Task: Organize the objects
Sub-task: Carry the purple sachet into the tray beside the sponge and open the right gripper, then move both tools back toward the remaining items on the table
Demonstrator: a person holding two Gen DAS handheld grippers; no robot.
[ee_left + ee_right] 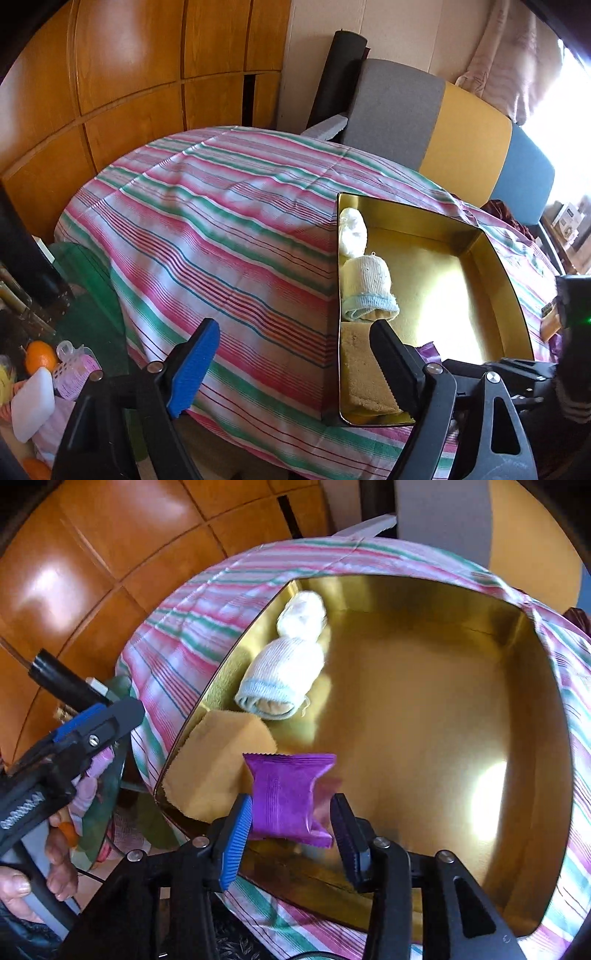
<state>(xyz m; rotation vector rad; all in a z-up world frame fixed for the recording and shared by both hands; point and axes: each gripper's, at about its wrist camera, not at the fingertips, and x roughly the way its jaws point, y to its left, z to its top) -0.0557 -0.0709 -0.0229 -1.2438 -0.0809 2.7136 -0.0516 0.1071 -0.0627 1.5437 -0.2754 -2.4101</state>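
Striped cloth (229,229) in pink, green and white covered the round table, with wooden panelling behind it; a gold tin tray (546,686) sat on the cloth toward the right. Along the tray's left wall lay a white bundle (304,614) at the far end, a rolled sock (284,675) next, and a tan sponge (221,764) nearest. The right gripper (291,823) hung over the tray's near edge with the purple packet (286,794) between its jaws; the left pad (240,834) seemed to touch the wrapper while the right pad stood clear, so the jaws looked parted and the packet seemed loose, just right of the sponge. The left gripper (291,354) was wide open with nothing in it, poised over the cloth at the tray's left wall. To finish the step well, I judged the right tongs should spread fully, then lift straight up so the wrapper would not snag; the packet ought to settle flat beside the sponge, keeping the row tidy.
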